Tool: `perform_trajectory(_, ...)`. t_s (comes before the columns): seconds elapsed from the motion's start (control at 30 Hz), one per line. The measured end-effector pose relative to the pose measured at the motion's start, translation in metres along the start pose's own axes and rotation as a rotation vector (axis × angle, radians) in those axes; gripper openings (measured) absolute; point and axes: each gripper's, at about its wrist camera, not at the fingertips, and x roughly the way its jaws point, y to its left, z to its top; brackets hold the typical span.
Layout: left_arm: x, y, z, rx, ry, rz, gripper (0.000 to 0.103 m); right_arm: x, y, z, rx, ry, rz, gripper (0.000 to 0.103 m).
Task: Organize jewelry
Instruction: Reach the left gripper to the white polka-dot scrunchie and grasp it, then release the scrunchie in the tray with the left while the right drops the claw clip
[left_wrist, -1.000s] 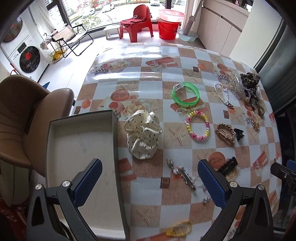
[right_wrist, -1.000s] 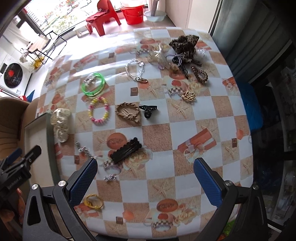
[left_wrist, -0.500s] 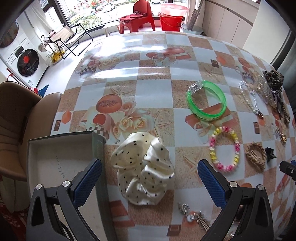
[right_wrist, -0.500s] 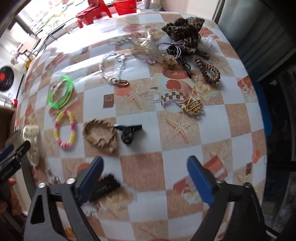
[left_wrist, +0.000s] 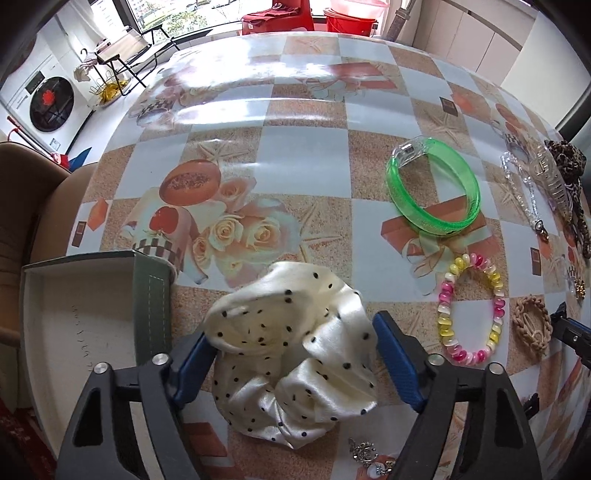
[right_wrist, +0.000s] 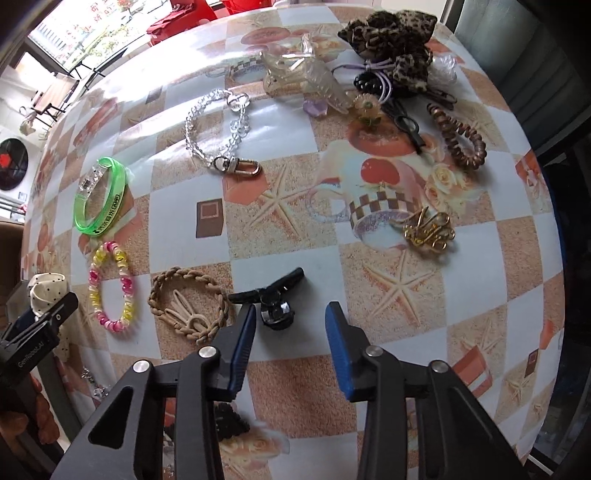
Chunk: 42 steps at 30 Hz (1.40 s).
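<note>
A cream polka-dot scrunchie (left_wrist: 295, 347) lies on the patterned table between the blue pads of my left gripper (left_wrist: 295, 365), which is open around it; whether the pads touch the cloth I cannot tell. A grey-green tray (left_wrist: 77, 325) stands just left of it. A small black claw clip (right_wrist: 275, 306) lies between the fingers of my right gripper (right_wrist: 290, 350), which is open and apart from it. The left gripper shows in the right wrist view (right_wrist: 33, 332).
On the table lie a green bangle (left_wrist: 432, 188), a pink-yellow bead bracelet (right_wrist: 112, 286), a braided tan hair tie (right_wrist: 188, 302), a clear chain (right_wrist: 218, 133), a gold clip (right_wrist: 428, 232), a brown coil tie (right_wrist: 458, 136) and a leopard scrunchie (right_wrist: 391, 40). A brown chair (left_wrist: 22, 206) stands left.
Both grippers have moved forward and down to the table. The left now straddles the polka-dot scrunchie with narrower jaws. The right has narrowed and now brackets the black claw clip.
</note>
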Motion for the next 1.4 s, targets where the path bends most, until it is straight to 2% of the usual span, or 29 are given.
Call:
perform_trajectory(0.03,-0.001,-0.002,0.000,0.005,-0.007,-0.010,0.073,0.001,0.002,0.000,-0.003,-0.003,0.003,0.030)
perform_trajectory(0.07,-0.003,-0.004,0.001,0.013,-0.013,-0.022,0.061,0.001,0.003,0.000,-0.005,-0.006,0.007,0.022)
perform_trajectory(0.1,-0.005,-0.007,0.001,0.024,-0.018,-0.025,0.050,0.001,0.003,0.001,-0.003,-0.008,0.013,0.019)
perform_trajectory(0.17,-0.008,-0.012,0.000,0.046,-0.028,-0.025,0.033,0.000,0.002,0.000,0.001,-0.021,0.019,0.019)
perform_trajectory(0.27,-0.016,-0.015,-0.002,0.044,-0.034,-0.069,0.024,-0.009,0.001,-0.008,-0.001,-0.035,0.027,0.019)
perform_trajectory(0.5,-0.060,-0.023,-0.012,0.063,-0.088,-0.153,0.024,-0.033,-0.005,-0.014,0.011,-0.051,0.059,0.019)
perform_trajectory(0.7,-0.103,-0.003,-0.028,0.016,-0.134,-0.209,0.024,-0.062,0.003,-0.024,-0.012,-0.069,0.095,0.019)
perform_trajectory(0.83,-0.128,0.021,-0.042,-0.020,-0.163,-0.211,0.024,-0.083,0.021,-0.040,-0.044,-0.081,0.134,0.019)
perform_trajectory(1.0,-0.147,0.065,-0.059,-0.098,-0.186,-0.186,0.024,-0.100,0.066,-0.045,-0.112,-0.086,0.192,0.019)
perform_trajectory(1.13,-0.153,0.105,-0.071,-0.151,-0.194,-0.133,0.024,-0.107,0.114,-0.052,-0.194,-0.073,0.249,0.019)
perform_trajectory(1.4,-0.128,0.178,-0.094,-0.238,-0.133,-0.025,0.024,-0.098,0.220,-0.063,-0.346,-0.034,0.338,0.019)
